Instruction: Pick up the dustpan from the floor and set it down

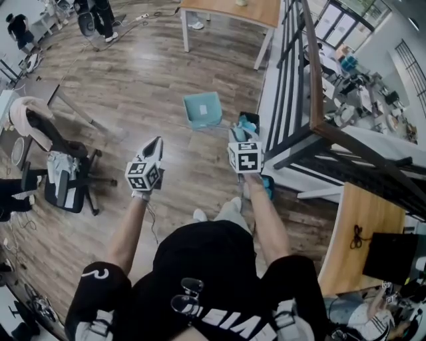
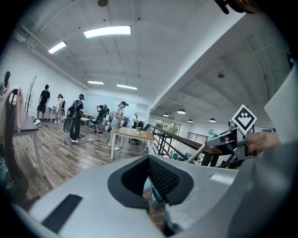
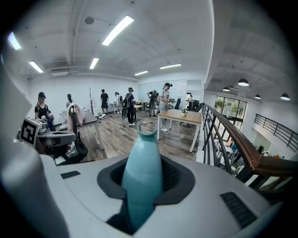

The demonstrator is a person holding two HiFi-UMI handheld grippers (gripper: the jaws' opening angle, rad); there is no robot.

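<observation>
Fig.: head view, read L to R.

(a) Chair [image 1: 63, 174], dark, w/ clothes draped on it. It stands on the wood floor [image 1: 133, 86], well to the left of the L gripper and lower than it.

(b) L gripper [image 1: 157, 141], held out fwd in the person's left hand, marker cube just behind its jaws. In the left gripper view [image 2: 150, 186] the jaws show only a narrow gap w/ nothing btwn the pads; a bit of teal and floor shows through the gap, far below.

(c) Tray [image 1: 203, 110], teal, open-topped, flat on the floor. It lies ahead of both grippers, approx. btwn their lines, touching neither. Whether it belongs to the dustpan can't be told.

(d) R gripper [image 1: 243, 133], level w/ the L one and near it on the right. Its jaws are clamped partway on the dustpan [image 3: 142, 172], gripping the teal handle [image 1: 247, 124]. The handle's notched tip sticks out fwd past the jaws. A further teal part [image 1: 267, 187] shows just under the right wrist; its shape can't be made out. The dustpan is thus off the floor, in the R gripper only.

(e) Railing [image 1: 313, 80], dark bars w/ wood top rail, just right of the R gripper.

(f) Table [image 1: 233, 10], wood top, white legs, far ahead beyond the tray. People [image 3: 130, 104] stand further off, ahead-left.
</observation>
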